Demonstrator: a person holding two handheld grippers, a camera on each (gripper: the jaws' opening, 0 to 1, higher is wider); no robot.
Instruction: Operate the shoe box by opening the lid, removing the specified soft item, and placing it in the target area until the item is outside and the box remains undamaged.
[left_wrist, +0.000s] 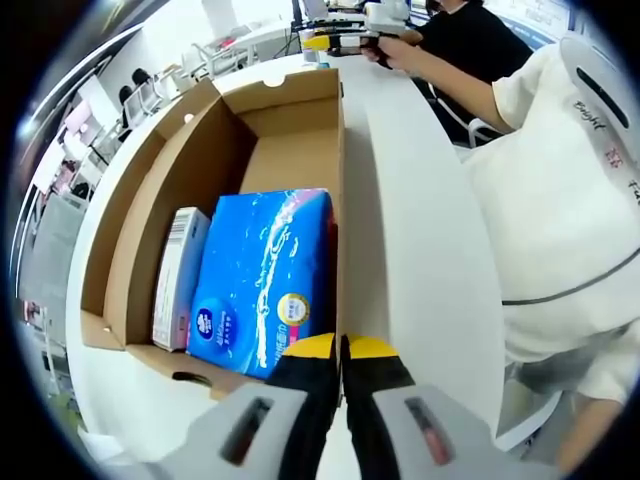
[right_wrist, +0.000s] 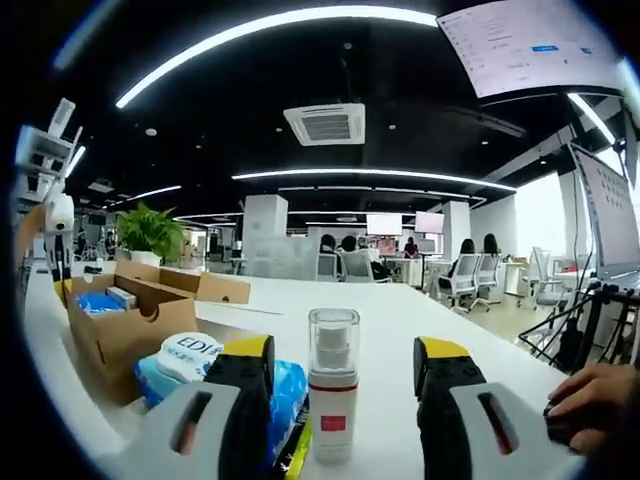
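Left gripper view: the left tongs are hanging over the near wall of the open box, yellow tips pressed together with only a thin slit between them, nothing caught in them. Just ahead of the tips, inside the box, two items are lying side by side: one blue pack, soft-looking and glossy, and to its left one slim white carton touching it. The far half of the box floor is showing bare cardboard. The box is sitting on a white table. To the right of the tongs a person in a white shirt is leaning at the table edge; far ahead, a second person in black is reaching in with another tool.

Right gripper view: the right tongs are spread wide, gripping nothing. One clear-capped spray bottle is standing upright between the jaws, apart from both. Beside the left jaw, a blue packet and a white-lidded wipes pack are lying on the table. Further left, the box is sitting open with its blue pack inside. One hand is resting by the right jaw. One plant is standing far behind the box.
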